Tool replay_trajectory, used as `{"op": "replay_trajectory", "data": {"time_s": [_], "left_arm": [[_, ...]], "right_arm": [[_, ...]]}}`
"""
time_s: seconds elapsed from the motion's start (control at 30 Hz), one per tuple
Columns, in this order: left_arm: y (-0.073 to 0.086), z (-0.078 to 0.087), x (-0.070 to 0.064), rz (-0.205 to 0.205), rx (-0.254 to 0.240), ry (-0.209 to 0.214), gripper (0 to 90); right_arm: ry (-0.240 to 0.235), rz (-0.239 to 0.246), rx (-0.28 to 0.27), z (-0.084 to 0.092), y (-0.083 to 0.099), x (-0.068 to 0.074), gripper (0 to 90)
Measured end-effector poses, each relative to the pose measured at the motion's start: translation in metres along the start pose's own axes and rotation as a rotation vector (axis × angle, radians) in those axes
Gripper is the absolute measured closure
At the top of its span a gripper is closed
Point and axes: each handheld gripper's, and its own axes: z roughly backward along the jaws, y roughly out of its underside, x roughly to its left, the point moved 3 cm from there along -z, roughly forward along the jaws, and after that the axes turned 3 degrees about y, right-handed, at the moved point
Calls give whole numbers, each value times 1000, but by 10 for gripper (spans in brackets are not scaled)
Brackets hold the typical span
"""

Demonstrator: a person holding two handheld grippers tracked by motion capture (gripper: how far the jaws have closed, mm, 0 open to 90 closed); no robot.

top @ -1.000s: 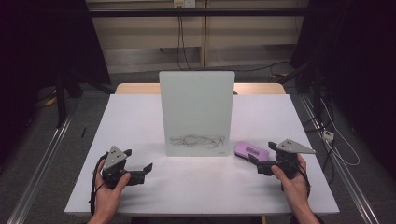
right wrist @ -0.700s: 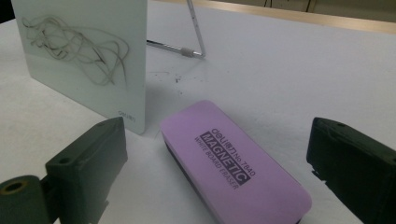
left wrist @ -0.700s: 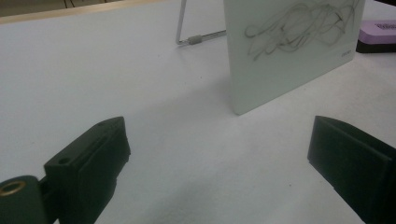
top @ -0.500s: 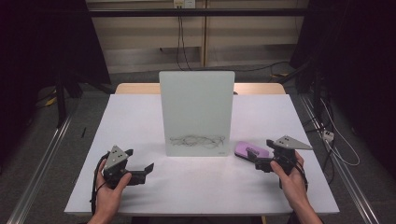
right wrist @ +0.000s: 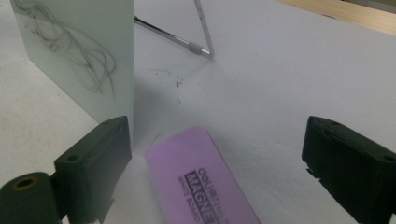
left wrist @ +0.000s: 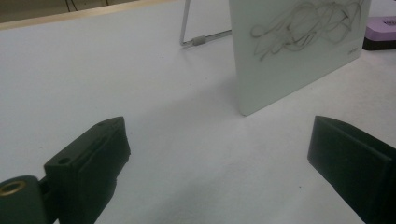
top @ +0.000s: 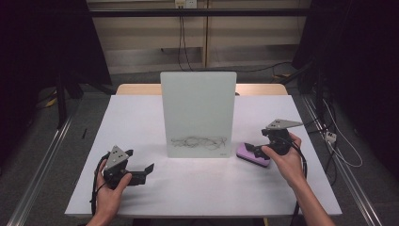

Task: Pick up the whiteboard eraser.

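Observation:
A small whiteboard (top: 198, 114) stands upright on a wire stand at the table's middle, with dark scribbles (top: 197, 142) along its lower part. A purple whiteboard eraser (top: 251, 154) lies flat just right of the board's base. My right gripper (top: 255, 150) is open directly over the eraser; in the right gripper view the eraser (right wrist: 205, 182) lies between the two spread jaws, untouched. My left gripper (top: 139, 166) is open near the front left, aimed at the board (left wrist: 289, 51), nothing between its jaws.
The white tabletop (top: 141, 117) has free room on both sides of the board. The board's wire stand (right wrist: 198, 35) reaches back behind it. Cables (top: 329, 141) hang off the table's right side. Dark floor and metal rails surround the table.
My right gripper has slid left and slightly forward onto the eraser, which now sits between its jaws. The left gripper has stayed put.

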Motion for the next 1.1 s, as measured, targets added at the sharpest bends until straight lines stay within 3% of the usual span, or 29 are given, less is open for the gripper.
{"op": "replay_trajectory", "data": {"time_s": [0.07,0.1,0.17,0.33,0.4,0.43,0.83,1.03,1.1], "left_arm": [[0,0,1,-1,3,-1,54],[0,0,1,-2,4,-2,54],[0,0,0,-4,4,2,54],[0,0,0,-12,7,2,53],[1,-1,1,-4,9,0,53],[1,-1,1,-7,10,1,54],[1,0,4,8,5,0,53],[2,0,4,4,13,6,54],[2,-1,4,3,13,5,54]], "right_arm": [[-8,6,-4,-2,-3,0,89],[-37,15,8,-5,-7,1,105],[-50,36,35,-9,-10,1,103],[-88,45,55,-17,-9,-2,117],[-86,67,105,-20,-5,-4,124],[-82,73,104,-20,-4,-5,128],[-131,131,180,-17,0,-1,165],[-140,159,218,-13,1,-5,235],[-162,157,233,-13,1,-5,258]]}}
